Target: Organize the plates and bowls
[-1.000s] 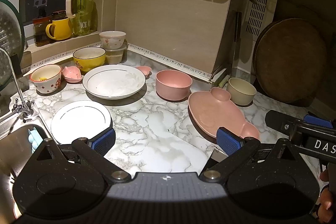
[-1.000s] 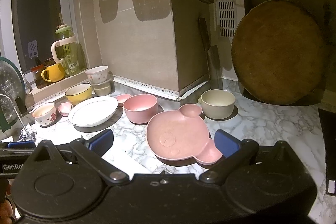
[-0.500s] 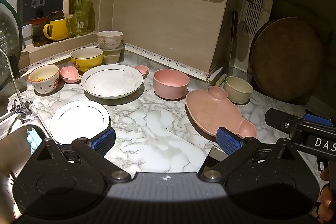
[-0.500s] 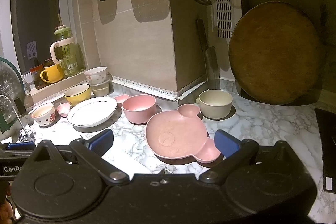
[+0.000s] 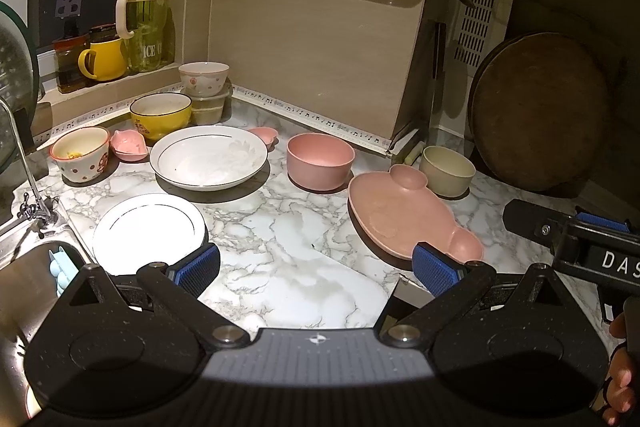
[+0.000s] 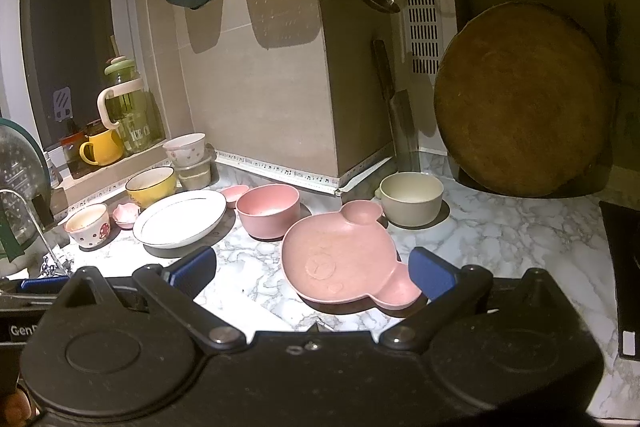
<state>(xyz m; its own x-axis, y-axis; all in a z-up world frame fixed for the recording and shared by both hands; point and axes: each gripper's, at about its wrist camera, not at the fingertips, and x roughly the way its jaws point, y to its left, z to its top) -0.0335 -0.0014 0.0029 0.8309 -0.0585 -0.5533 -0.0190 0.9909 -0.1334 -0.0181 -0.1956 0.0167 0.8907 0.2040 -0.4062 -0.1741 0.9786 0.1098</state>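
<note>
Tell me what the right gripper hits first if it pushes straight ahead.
Likely the pink bear-shaped plate: it lies between the open right gripper fingers, just ahead. The pink bowl sits behind it. Height above the counter is unclear.

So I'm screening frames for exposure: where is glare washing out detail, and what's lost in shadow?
Left wrist view: the small white plate is blown out, the round board murky. Right wrist view: the large white plate glares, the right counter edge is dark.

A marbled worktop (image 5: 280,227) carries the dishes. Ahead of the left tongs (image 5: 316,269) lie a white plate (image 5: 148,227) and a deep plate (image 5: 208,157). Ahead of the right tongs (image 6: 312,273) lie a pink bear plate (image 6: 336,259), a pink bowl (image 6: 268,209) and a beige bowl (image 6: 412,199).
</note>
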